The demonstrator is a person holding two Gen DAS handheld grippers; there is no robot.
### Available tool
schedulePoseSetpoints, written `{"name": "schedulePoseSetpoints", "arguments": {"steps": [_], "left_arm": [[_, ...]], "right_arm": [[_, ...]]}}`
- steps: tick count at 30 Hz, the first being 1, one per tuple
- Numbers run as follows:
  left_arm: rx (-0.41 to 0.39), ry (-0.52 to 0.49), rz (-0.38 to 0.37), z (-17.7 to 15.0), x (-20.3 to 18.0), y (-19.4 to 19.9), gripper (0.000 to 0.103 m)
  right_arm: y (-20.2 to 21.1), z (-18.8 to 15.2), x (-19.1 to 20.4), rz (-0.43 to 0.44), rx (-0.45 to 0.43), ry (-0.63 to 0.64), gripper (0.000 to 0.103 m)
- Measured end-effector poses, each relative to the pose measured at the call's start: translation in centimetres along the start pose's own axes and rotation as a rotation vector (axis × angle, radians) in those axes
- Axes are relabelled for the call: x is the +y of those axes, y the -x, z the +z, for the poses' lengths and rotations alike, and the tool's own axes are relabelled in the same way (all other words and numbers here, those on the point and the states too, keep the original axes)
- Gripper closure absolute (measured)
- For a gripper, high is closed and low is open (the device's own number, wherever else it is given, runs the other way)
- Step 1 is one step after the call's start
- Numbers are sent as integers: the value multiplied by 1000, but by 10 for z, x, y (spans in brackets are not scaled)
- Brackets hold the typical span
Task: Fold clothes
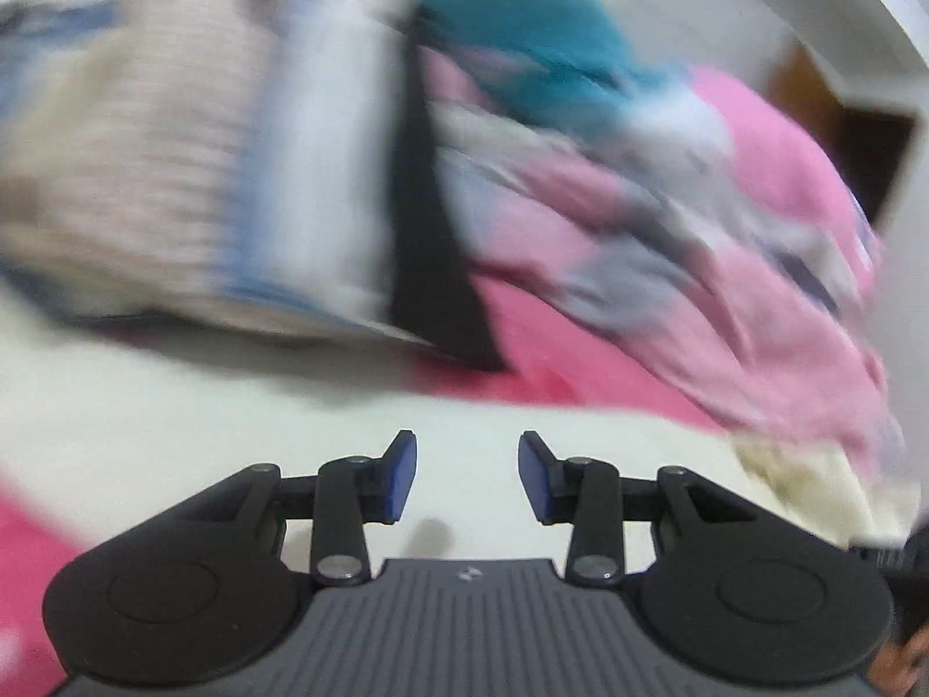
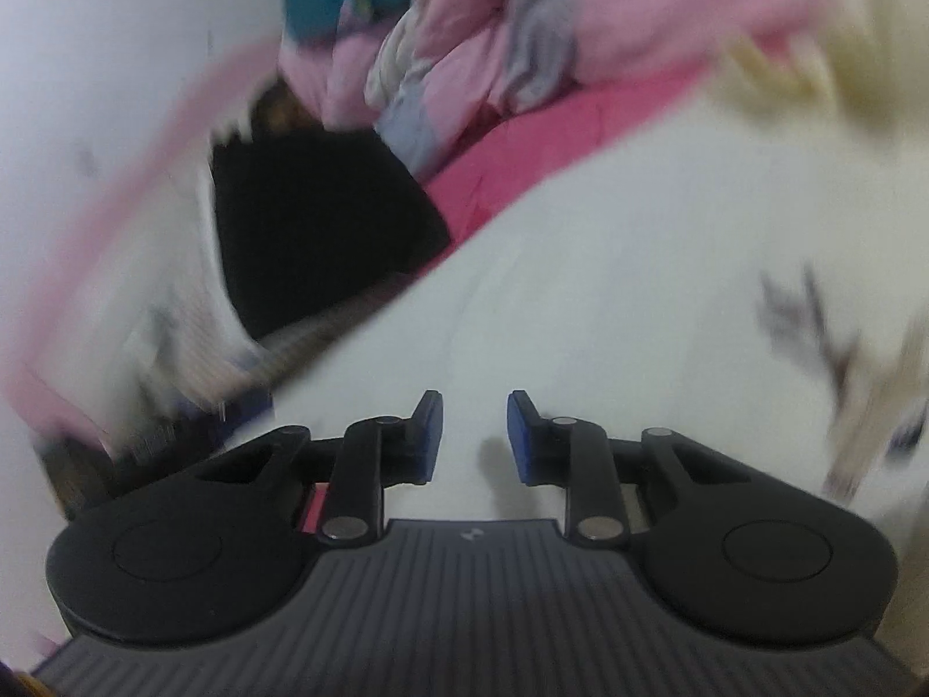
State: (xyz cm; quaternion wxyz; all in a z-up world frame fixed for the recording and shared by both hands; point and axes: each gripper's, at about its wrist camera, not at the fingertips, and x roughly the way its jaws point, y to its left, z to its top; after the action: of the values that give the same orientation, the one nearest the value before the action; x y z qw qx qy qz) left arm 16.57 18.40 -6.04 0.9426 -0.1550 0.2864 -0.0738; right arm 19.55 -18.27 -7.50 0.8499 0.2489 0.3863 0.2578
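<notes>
Both views are blurred by motion. A white cloth (image 1: 244, 406) lies flat under my left gripper (image 1: 467, 464), which is open with nothing between its blue pads. Beyond it sits a heap of clothes: a striped beige and blue piece (image 1: 174, 162), a black piece (image 1: 429, 255), a teal one (image 1: 522, 46) and pink ones (image 1: 755, 244). My right gripper (image 2: 475, 435) is open and empty just above the same white cloth (image 2: 609, 290). In the right wrist view the black piece (image 2: 313, 232) and the pink pile (image 2: 464, 58) lie further off.
A pink sheet (image 1: 551, 348) covers the surface under the clothes. A cream garment (image 2: 813, 58) lies at the upper right in the right wrist view. A white wall (image 2: 116, 29) stands to the left, and a dark wooden opening (image 1: 859, 139) shows at the far right.
</notes>
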Motion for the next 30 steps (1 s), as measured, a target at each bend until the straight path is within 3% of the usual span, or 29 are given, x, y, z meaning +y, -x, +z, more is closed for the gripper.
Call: {"name": "schedulePoseSetpoints", "arguments": {"steps": [4,7,11,14,16,18,21,25,30], "left_arm": [[9,-30,14,-6,1,-13,67],[14,-51,30,-11,2,-22,71],[21,-79,50,-18,4,-33,71],[27,-100,66,-23,6,-42,71],[27,-87,57,-21,8,-43,71],[28,-77,50,-19,8,-46,71],[28,-75,50,-19,7,-47,71],[29,-75,51,-19,8,-46,71],[28,-62,44,-19,12,-45,71]], "right_arm": [[-42,17,44,-188,79,228,88],[-93,30,49,-342,125,316,95],[-122,76,20,-328,28,130,103],[-133,100,-8,-294,-25,-36,103],[-116,106,-17,-265,-83,-133,103],[-79,110,-8,-301,-159,-106,98],[-4,109,-4,-290,-151,-83,98],[71,64,21,-363,-8,84,98],[55,-24,40,-352,252,228,98]]}}
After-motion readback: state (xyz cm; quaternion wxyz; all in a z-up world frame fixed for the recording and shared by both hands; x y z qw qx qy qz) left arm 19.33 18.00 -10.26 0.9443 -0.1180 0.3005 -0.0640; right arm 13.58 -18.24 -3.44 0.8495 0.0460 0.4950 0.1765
